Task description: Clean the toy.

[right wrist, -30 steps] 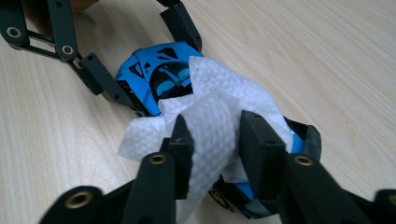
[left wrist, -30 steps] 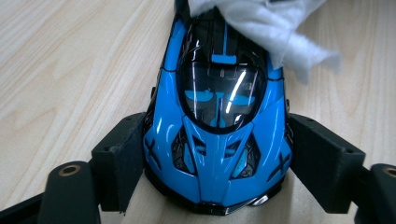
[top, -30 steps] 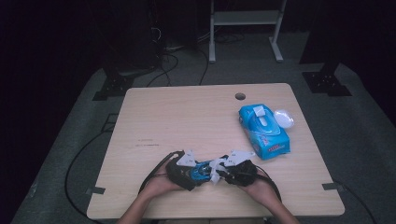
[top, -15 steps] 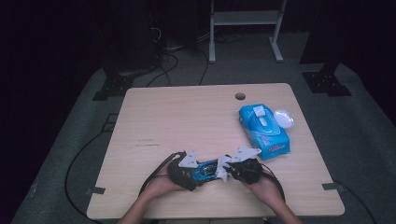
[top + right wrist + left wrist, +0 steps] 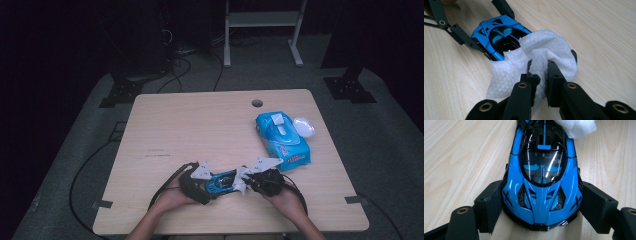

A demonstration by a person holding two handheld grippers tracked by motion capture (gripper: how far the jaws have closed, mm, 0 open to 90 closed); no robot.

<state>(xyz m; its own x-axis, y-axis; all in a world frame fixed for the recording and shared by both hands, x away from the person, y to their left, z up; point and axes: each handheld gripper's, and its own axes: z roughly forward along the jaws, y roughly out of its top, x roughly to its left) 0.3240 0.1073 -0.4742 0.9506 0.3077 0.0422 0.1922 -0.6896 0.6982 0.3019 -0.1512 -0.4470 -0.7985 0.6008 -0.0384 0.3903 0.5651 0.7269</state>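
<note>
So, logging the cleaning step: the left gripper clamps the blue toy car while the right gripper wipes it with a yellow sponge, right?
Not a yellow sponge: the right gripper pinches a white wipe, as the right gripper view shows. The rest holds: the left gripper clamps the blue toy car.

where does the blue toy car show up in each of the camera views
High view: the glossy blue and black toy car lies near the table's front edge, between the two hands.
Left gripper view: it fills the centre, nose toward the camera, clamped between the left tongs.
Right gripper view: upper left, partly under the wipe.
Shared landmark: the crumpled white wet wipe over the car's rear end.
</note>
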